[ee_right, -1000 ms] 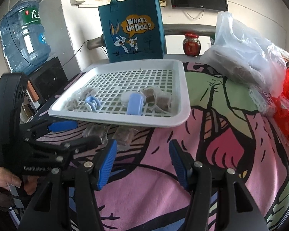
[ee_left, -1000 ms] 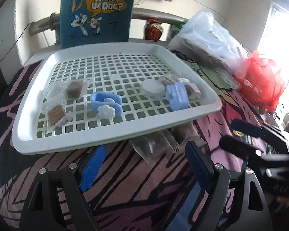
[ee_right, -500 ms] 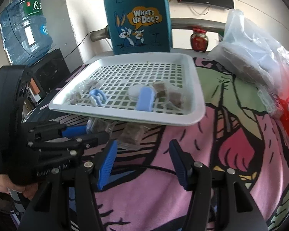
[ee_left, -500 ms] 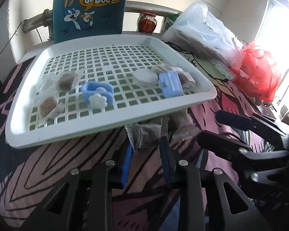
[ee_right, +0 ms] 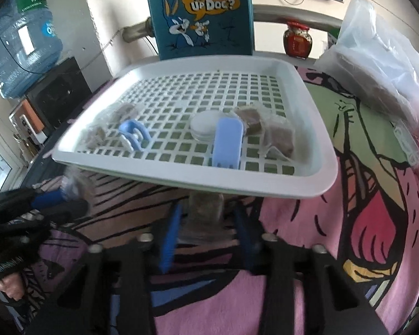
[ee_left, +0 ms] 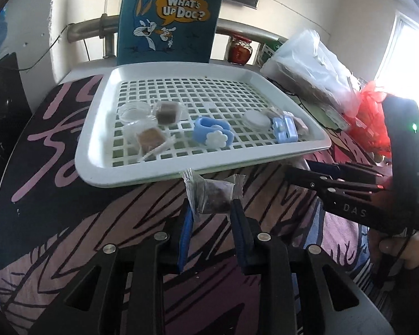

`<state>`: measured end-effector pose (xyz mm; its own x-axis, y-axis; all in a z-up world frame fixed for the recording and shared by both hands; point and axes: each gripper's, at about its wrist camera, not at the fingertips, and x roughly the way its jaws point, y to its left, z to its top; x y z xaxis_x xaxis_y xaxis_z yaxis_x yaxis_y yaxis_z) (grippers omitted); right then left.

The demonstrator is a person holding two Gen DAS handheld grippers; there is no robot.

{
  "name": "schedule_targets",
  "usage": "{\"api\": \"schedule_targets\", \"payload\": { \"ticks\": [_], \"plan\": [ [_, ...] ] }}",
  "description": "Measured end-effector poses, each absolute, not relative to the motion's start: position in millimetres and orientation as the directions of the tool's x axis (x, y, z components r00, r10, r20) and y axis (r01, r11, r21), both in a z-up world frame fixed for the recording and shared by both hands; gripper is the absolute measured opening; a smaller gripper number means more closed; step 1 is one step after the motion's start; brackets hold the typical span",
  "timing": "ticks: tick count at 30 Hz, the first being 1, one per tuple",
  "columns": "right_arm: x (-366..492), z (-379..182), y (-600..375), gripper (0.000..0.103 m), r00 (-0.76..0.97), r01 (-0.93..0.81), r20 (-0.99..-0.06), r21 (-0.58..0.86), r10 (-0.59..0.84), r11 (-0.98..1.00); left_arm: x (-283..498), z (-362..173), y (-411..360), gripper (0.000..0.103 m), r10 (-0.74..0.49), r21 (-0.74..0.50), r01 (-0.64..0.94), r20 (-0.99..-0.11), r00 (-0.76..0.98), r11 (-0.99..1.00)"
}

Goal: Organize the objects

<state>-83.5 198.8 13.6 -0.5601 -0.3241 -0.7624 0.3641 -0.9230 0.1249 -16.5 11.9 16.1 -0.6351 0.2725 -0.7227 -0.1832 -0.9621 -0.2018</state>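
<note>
A white grid tray point(ee_left: 103, 167) point(ee_right: 315, 184) sits on the patterned cloth. It holds wrapped brown snack packets point(ee_left: 150, 138) point(ee_right: 279, 136), a clear jar point(ee_left: 134, 111), a white lid point(ee_left: 256, 119) point(ee_right: 205, 124), a blue flower clip point(ee_left: 212, 134) point(ee_right: 132, 135) and a blue case point(ee_left: 284, 131) point(ee_right: 227, 143). My left gripper point(ee_left: 211, 209) is shut on a wrapped brown packet point(ee_left: 213, 196), held just in front of the tray. My right gripper point(ee_right: 206, 215) is shut on another brown packet point(ee_right: 205, 205) at the tray's near edge.
A blue "What's Up Doc?" bag point(ee_left: 170, 16) point(ee_right: 201, 14) stands behind the tray. A clear plastic bag point(ee_left: 312, 69) point(ee_right: 377, 64) and a red bag point(ee_left: 371, 122) lie to the right. A red jar point(ee_right: 297, 40) and a water bottle point(ee_right: 19, 36) stand at the back.
Both grippers have closed, each on a brown packet in front of the tray. The left one closed first and has lifted its packet; the right one moved in toward the tray.
</note>
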Motion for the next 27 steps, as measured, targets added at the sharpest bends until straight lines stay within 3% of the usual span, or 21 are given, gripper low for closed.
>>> {"api": "schedule_targets", "payload": {
  "ticks": [11,16,21,27],
  "plan": [
    [-46,26,194,0.028,-0.608,0.45,-0.704,0.076,-0.367,-0.89,-13,16,2,0.025,0.277,-0.225,-0.164,-0.706,-0.652,-0.96],
    [-49,21,190,0.028,-0.579,0.459,-0.733,0.069,-0.357,-0.886,-12,15,1,0.025,0.266,-0.218,-0.156,-0.708,-0.654,-0.963],
    [-56,13,192,0.032,-0.54,0.45,-0.762,0.097,-0.357,-0.888,-11,12,0,0.025,0.246,-0.201,-0.145,-0.714,-0.655,-0.969],
    [-50,12,180,0.037,-0.557,0.468,-0.773,0.01,-0.304,-0.883,-9,14,2,0.025,0.244,-0.185,-0.16,-0.707,-0.663,-0.97]
  ]
}}
